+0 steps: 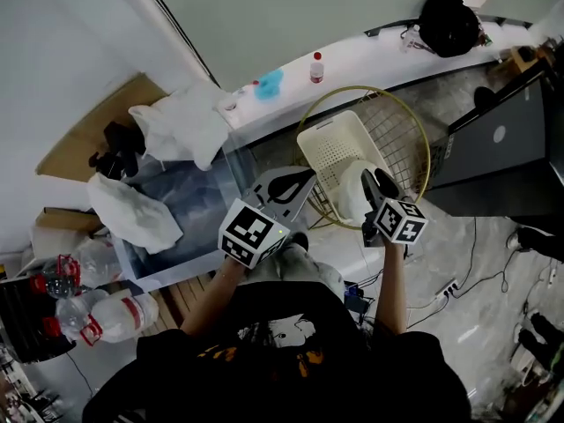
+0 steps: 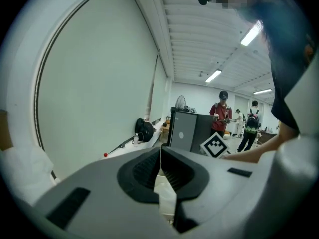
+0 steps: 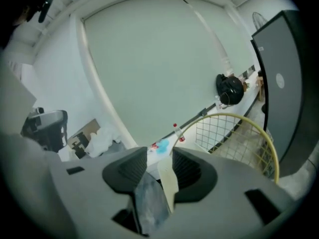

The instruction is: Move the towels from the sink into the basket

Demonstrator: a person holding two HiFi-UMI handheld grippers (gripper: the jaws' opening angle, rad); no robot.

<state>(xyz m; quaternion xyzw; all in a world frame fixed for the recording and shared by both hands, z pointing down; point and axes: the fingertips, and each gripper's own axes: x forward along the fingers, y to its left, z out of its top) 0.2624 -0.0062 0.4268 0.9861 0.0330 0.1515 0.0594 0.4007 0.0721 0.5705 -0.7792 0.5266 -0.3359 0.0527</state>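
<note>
Two claws nearest. The left claw (image 2: pixel 160 150) has its jaws together with nothing in them. The right claw (image 3: pixel 159 154) has its jaws part-way apart. A cream sliver and a grey-blue patch show low in the gap, cloth or background I can't tell, and nothing is visibly pinched.

In head view both point toward 1 o'clock. The right one is at the near rim of the white basket (image 1: pixel 328 144), which sits inside the wire basket (image 1: pixel 397 126). A white lump is just beside it, towel or claw body, can't tell.

The sink (image 1: pixel 194 192) is just beside the left claw at its 9 o'clock. The near towel (image 1: pixel 132 214) is draped on the sink's left rim, long axis 10-to-4. The far towel (image 1: pixel 181 122) is bunched at the far corner, 11 o'clock.

Judgement: the left claw is nearer. The next grab needs a swing to 9–10 o'clock, jaws opened first, then closing across the near towel's long axis.
</note>
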